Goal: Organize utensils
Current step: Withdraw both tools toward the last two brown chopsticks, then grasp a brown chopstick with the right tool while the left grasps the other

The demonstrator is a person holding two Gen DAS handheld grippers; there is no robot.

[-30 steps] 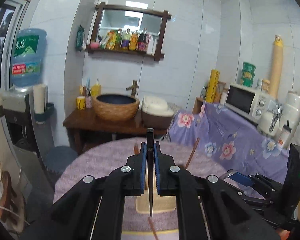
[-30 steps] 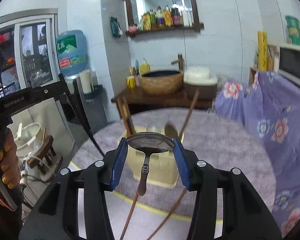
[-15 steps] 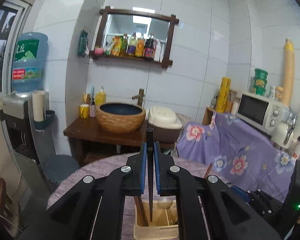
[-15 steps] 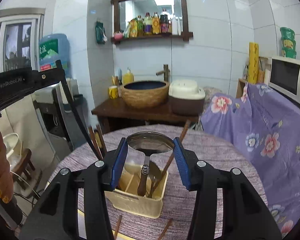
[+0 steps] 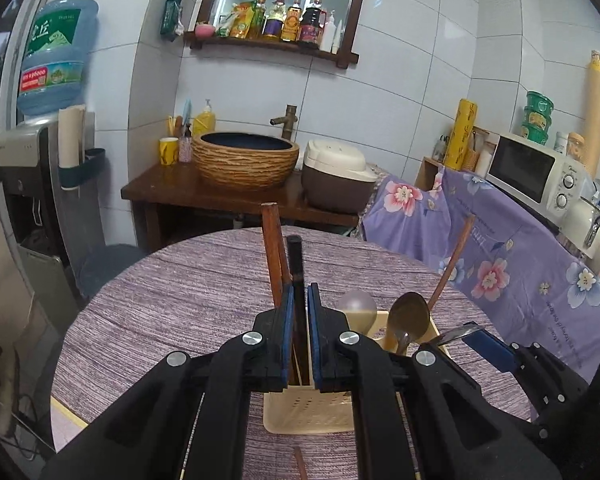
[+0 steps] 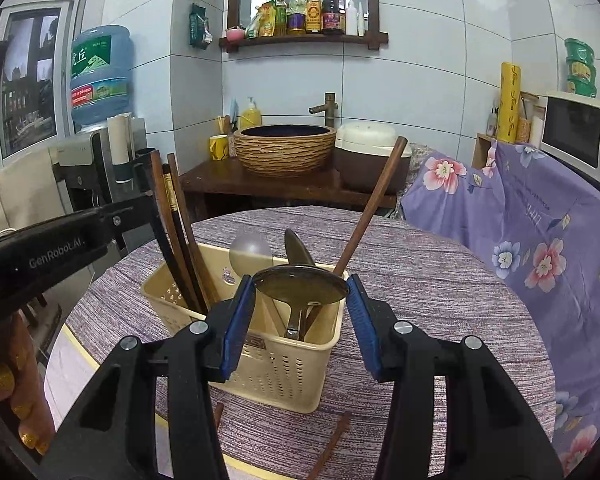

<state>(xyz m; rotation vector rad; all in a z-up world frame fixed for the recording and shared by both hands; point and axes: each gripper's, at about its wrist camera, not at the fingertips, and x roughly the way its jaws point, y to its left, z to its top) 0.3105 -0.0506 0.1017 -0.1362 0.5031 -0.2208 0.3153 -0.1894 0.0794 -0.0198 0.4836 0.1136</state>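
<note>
A cream perforated utensil caddy (image 6: 284, 372) stands on the round purple table (image 6: 420, 280); it also shows in the left wrist view (image 5: 312, 408). My left gripper (image 5: 299, 312) is shut on a black chopstick (image 5: 296, 268), upright with its lower end in the caddy's left compartment, beside brown chopsticks (image 5: 272, 248). My right gripper (image 6: 300, 296) is shut on a metal spoon (image 6: 300, 286) by the bowl, its handle down in the right compartment. A white spoon (image 6: 249, 252), another metal spoon (image 6: 298, 246) and a brown chopstick (image 6: 372, 216) stand in the caddy.
Loose brown chopsticks (image 6: 332, 444) lie on the table in front of the caddy. A purple floral cloth (image 6: 540, 232) covers furniture at the right, with a microwave (image 5: 536, 168) on it. A wooden stand with a basin (image 6: 284, 148) is behind.
Both grippers have come down toward the caddy. The black chopstick's lower end and the spoon's handle now stand inside its compartments.
</note>
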